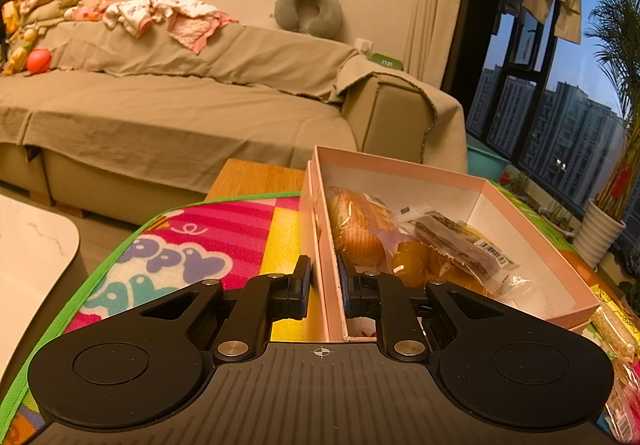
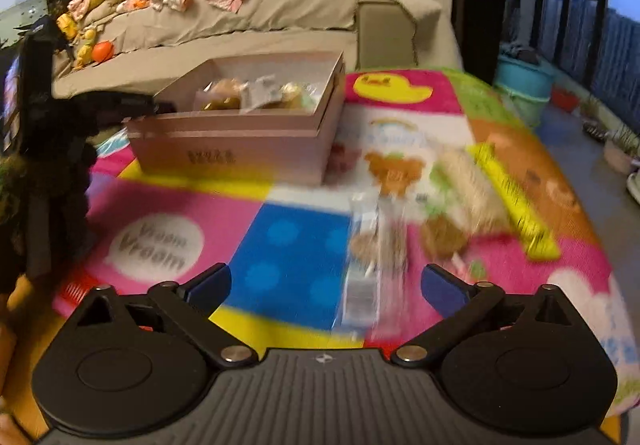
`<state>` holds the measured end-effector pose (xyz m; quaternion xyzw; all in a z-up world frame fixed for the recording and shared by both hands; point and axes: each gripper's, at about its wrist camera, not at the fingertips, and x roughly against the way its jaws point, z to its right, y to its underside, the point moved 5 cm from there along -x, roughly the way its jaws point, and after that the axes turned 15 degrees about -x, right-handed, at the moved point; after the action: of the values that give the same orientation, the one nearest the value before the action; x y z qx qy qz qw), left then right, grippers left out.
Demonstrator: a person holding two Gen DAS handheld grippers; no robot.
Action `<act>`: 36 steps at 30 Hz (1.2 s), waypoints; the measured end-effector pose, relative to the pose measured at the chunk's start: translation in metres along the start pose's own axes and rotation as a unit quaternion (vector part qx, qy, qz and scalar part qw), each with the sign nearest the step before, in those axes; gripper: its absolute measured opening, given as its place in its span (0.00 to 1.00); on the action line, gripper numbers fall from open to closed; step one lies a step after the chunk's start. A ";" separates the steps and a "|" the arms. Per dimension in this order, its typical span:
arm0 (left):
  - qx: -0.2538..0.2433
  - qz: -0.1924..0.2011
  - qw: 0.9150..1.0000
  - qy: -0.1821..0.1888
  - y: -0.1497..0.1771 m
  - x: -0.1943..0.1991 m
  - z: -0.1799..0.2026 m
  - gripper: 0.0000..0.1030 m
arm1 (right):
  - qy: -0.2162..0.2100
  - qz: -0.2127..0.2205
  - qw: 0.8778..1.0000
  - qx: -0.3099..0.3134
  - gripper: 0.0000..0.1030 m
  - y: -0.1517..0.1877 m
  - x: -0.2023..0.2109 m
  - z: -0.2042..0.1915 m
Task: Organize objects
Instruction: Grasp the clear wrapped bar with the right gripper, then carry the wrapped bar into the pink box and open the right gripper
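A pink cardboard box (image 1: 540,233) holds several wrapped snacks (image 1: 460,245) on a colourful play mat (image 1: 192,245). My left gripper (image 1: 324,285) is shut on the box's near left wall (image 1: 330,277), one finger outside and one inside. In the right wrist view the box (image 2: 240,141) sits at the mat's far left, with the left gripper (image 2: 120,105) at its left wall. My right gripper (image 2: 326,285) is open and empty above the mat. A clear snack packet (image 2: 368,261) lies between its fingers, blurred. More snack packets (image 2: 476,189) lie to the right.
A beige covered sofa (image 1: 180,101) with clothes and a neck pillow stands behind the mat. A white table edge (image 1: 32,245) is at the left. Windows, a teal tub (image 2: 524,81) and potted plants are at the right.
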<state>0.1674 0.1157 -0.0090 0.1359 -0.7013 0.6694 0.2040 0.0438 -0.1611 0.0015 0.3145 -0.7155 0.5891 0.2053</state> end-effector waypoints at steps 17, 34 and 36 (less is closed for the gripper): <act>0.000 0.000 1.000 0.000 0.000 0.000 0.000 0.16 | 0.036 -0.033 0.999 -0.019 0.39 -0.013 -0.029 0.010; 0.000 0.000 1.000 0.000 0.000 0.000 0.000 0.17 | -0.043 0.062 0.997 0.000 0.35 -0.120 0.097 -0.037; 0.000 0.000 1.000 0.000 0.000 0.000 0.000 0.17 | -0.050 0.083 0.995 0.002 0.35 -0.140 0.108 -0.046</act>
<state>0.1673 0.1159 -0.0089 0.1357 -0.7012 0.6696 0.2039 0.0598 -0.1538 0.1834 0.2836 -0.7470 0.5894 0.1194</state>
